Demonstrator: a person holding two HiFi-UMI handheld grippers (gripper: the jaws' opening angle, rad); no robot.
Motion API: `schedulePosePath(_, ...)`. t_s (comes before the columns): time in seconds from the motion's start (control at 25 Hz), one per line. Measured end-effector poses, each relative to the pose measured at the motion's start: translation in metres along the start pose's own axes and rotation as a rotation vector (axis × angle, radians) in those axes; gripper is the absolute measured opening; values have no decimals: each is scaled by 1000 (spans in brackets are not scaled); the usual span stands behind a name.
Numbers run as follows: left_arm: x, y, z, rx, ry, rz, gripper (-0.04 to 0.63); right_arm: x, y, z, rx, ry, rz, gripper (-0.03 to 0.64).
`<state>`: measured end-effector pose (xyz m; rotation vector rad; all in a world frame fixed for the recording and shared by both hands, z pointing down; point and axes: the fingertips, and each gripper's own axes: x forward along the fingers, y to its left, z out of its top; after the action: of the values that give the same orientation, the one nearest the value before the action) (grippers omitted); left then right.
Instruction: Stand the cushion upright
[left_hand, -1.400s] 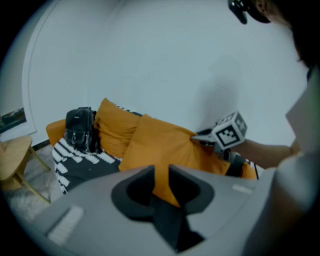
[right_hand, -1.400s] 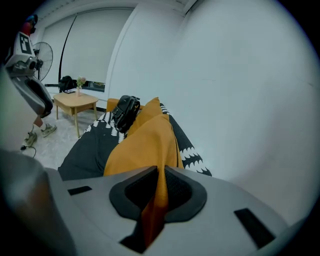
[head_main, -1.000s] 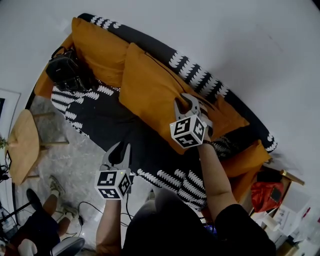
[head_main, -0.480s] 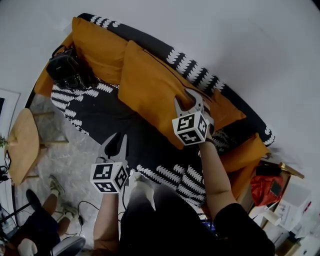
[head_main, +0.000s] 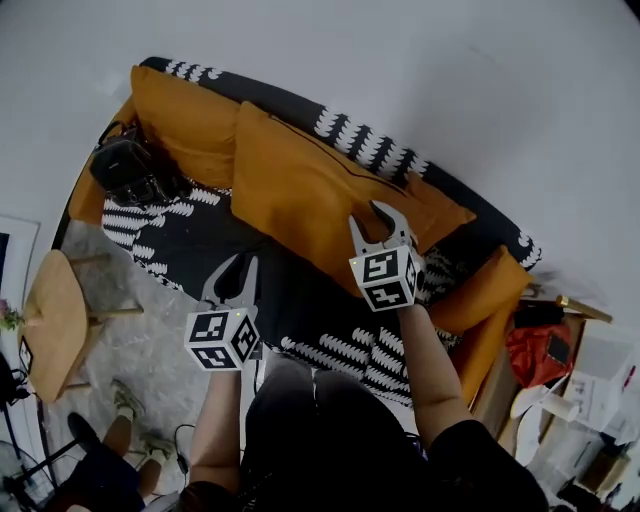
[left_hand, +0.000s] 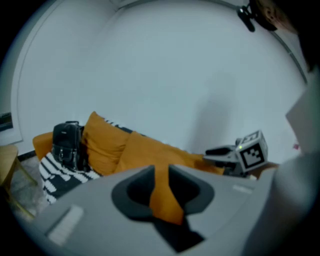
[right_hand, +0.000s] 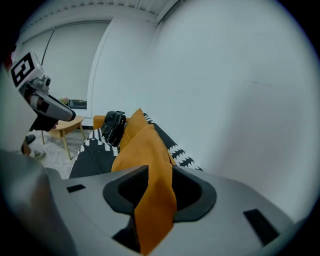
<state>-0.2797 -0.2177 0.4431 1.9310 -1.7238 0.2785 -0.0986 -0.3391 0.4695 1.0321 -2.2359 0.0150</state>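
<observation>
A large orange cushion (head_main: 300, 190) leans tilted against the backrest of the black-and-white patterned sofa (head_main: 330, 330). My right gripper (head_main: 378, 220) hovers in front of the cushion's lower right edge. Its jaws have just opened and then eased in a little, and they stand apart without pressing on the fabric. In the right gripper view the cushion (right_hand: 145, 145) shows through the gap of the right gripper (right_hand: 159, 175). My left gripper (head_main: 237, 268) is open and empty over the dark seat, to the left of the cushion's lower corner. In the left gripper view the cushion (left_hand: 150, 150) lies beyond the left gripper (left_hand: 161, 172).
A second orange cushion (head_main: 185, 110) and a black bag (head_main: 130, 170) sit at the sofa's left end. More orange cushions (head_main: 440, 215) lie at the right end. A round wooden side table (head_main: 55, 320) stands on the floor at left, a red bag (head_main: 535, 350) at right.
The right gripper has come off the cushion's lower edge and drawn back toward me with wider jaws. The left gripper has lifted a little. The cushion stays leaning on the backrest.
</observation>
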Motion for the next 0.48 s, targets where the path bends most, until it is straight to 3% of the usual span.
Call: schedulePosePath(0.48, 22, -9, 27, 77, 31, -136, 91, -52, -10, -14, 276, 5, -110, 117)
